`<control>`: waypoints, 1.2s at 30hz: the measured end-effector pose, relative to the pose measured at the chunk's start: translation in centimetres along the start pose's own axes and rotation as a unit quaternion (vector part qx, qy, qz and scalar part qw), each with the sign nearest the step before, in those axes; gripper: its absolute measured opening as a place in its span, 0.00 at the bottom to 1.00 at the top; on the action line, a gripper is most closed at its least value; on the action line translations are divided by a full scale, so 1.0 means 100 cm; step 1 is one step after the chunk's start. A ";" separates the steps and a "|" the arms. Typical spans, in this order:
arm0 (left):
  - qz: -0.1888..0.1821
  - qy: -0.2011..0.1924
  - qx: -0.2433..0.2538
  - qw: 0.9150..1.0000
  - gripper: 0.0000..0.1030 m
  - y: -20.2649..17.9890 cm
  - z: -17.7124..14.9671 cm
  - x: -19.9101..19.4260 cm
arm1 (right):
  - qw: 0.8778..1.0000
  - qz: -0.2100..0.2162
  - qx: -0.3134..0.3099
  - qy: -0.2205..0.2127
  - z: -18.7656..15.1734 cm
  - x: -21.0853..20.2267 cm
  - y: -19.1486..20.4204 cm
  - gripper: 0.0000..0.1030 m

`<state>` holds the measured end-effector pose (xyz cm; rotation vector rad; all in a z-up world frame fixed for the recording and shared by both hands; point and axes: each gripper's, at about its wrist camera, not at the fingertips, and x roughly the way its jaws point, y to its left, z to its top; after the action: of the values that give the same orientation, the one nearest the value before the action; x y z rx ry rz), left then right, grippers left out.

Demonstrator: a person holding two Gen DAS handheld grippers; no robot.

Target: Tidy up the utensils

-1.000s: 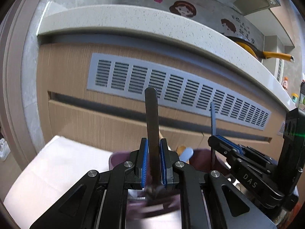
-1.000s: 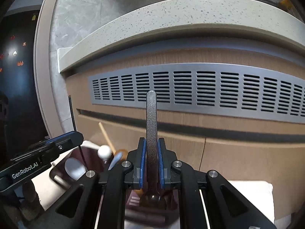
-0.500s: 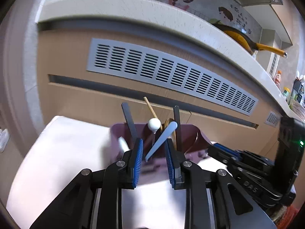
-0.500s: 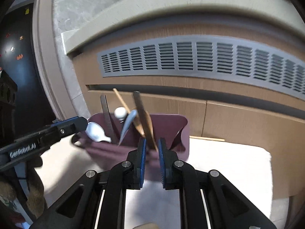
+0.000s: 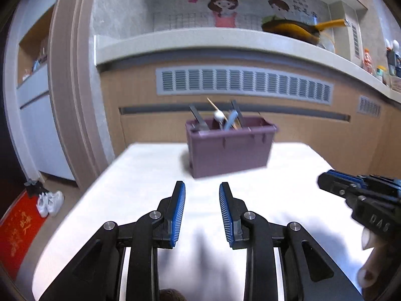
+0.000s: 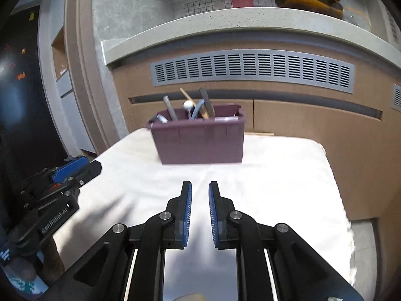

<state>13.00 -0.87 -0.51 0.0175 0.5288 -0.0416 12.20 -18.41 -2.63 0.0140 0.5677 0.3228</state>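
The purple utensil bin [image 5: 229, 148] is sitting at the far edge of the white table [image 5: 140, 175], well ahead of my left gripper [image 5: 202, 188] and right gripper [image 6: 200, 188]. Both are gaping empty, the left's jaws having just been widening; "GenRobot.AI" and "DAS" are showing on their bodies. Dark handles [image 6: 170, 110], a white-tipped stick [image 6: 188, 104] and a pale blue utensil [image 5: 230, 121] are leaning inside it.
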 end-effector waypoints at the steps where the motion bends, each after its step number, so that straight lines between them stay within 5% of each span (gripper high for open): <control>1: -0.008 0.009 -0.003 1.000 0.28 0.000 -0.002 -0.001 | 1.000 -0.004 -0.003 -0.003 -0.005 -0.004 0.003 0.13; 36: -0.008 0.036 -0.013 0.999 0.28 -0.005 -0.006 -0.010 | 1.000 -0.011 0.007 -0.007 -0.018 -0.015 0.004 0.14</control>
<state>11.78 -1.31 -0.50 -0.0110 0.6012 -0.0500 9.90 -18.61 -3.29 0.0230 0.5559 0.2979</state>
